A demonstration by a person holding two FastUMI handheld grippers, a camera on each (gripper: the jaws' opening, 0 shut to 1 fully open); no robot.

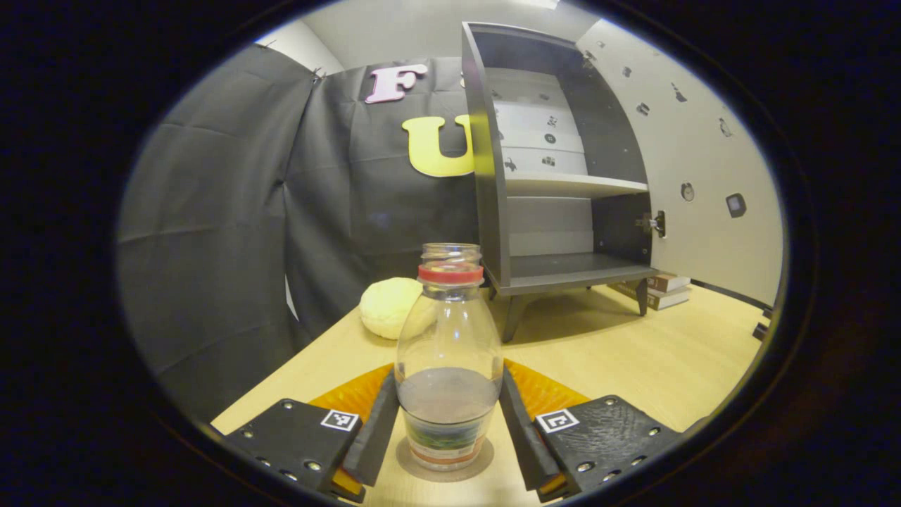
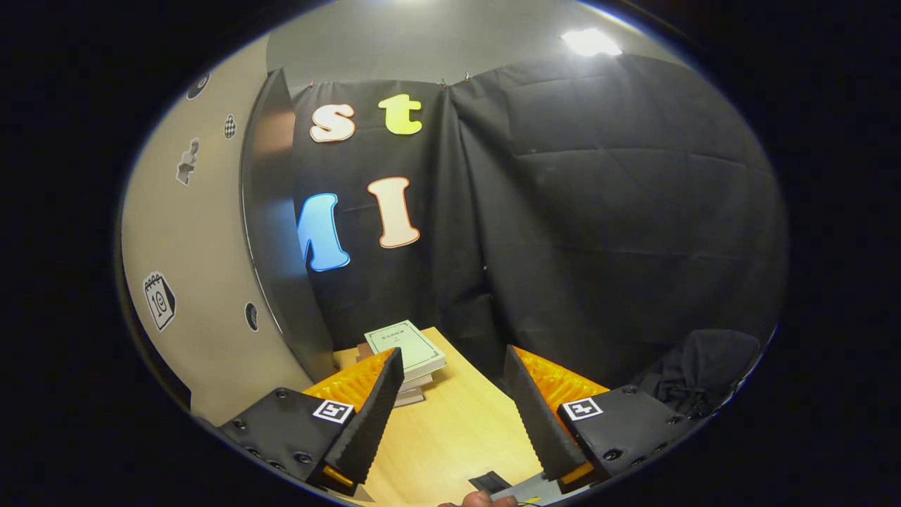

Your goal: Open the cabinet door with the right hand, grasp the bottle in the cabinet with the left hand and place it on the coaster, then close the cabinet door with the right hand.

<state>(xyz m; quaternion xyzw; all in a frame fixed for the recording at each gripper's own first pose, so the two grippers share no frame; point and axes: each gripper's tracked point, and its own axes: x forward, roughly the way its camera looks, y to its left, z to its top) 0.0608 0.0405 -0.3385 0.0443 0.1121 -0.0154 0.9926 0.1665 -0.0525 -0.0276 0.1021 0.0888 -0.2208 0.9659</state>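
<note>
On the pale wooden table, a clear red-collared plastic bottle is flanked by the spread left gripper; the right gripper is held open beside the grey cabinet door.

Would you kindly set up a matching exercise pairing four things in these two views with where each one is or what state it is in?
Things:
1. bottle
2. cabinet door
3. stack of books
4. pale round cushion

Places or states:
a. swung wide open
b. on the table beside the door's outer face
c. on the table left of the cabinet
d. standing on a round coaster between the fingers of the left tool

Pairs: 1-d, 2-a, 3-b, 4-c
</note>
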